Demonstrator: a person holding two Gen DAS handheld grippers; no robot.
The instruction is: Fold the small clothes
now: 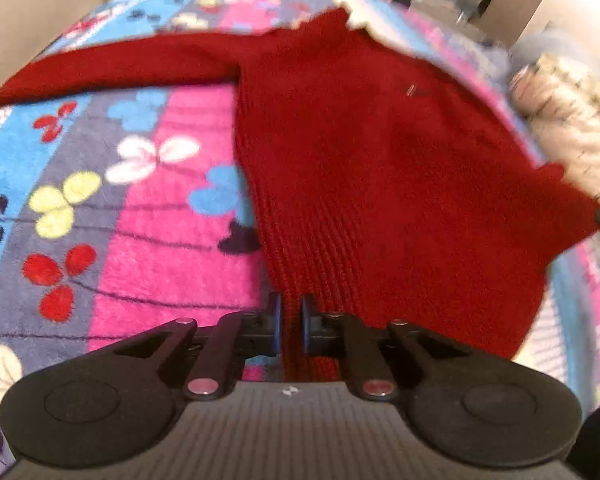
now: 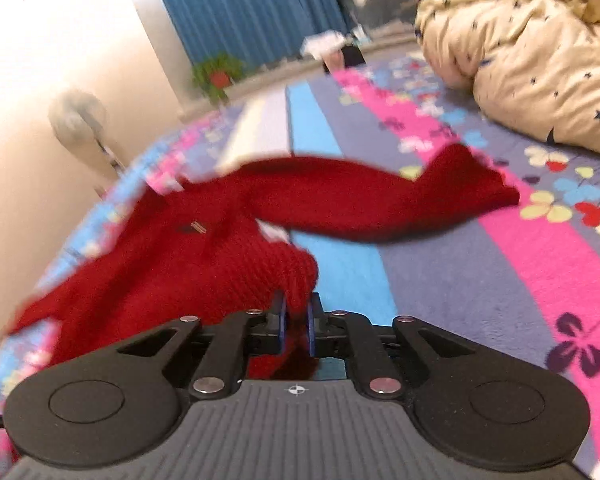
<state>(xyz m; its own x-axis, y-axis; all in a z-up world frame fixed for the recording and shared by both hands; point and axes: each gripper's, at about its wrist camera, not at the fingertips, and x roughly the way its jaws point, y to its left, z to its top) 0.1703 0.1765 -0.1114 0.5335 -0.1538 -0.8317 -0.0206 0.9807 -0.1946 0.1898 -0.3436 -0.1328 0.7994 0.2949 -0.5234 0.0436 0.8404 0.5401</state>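
A red knitted sweater point(image 1: 360, 152) lies partly lifted over a flowered striped blanket point(image 1: 160, 272). My left gripper point(image 1: 291, 320) is shut on its ribbed hem, which runs between the blue pads. One sleeve point(image 1: 112, 68) stretches away to the left. In the right wrist view my right gripper point(image 2: 297, 320) is shut on another bunched edge of the same sweater point(image 2: 204, 256). A sleeve point(image 2: 380, 204) trails off to the right across the blanket point(image 2: 520, 264). The frames are motion-blurred.
A cream star-printed quilt point(image 2: 540, 48) is heaped at the blanket's far right; it also shows in the left wrist view point(image 1: 572, 128). A blue curtain point(image 2: 252, 8), a small potted plant point(image 2: 218, 76) and a clear storage box point(image 2: 380, 0) stand beyond the bed.
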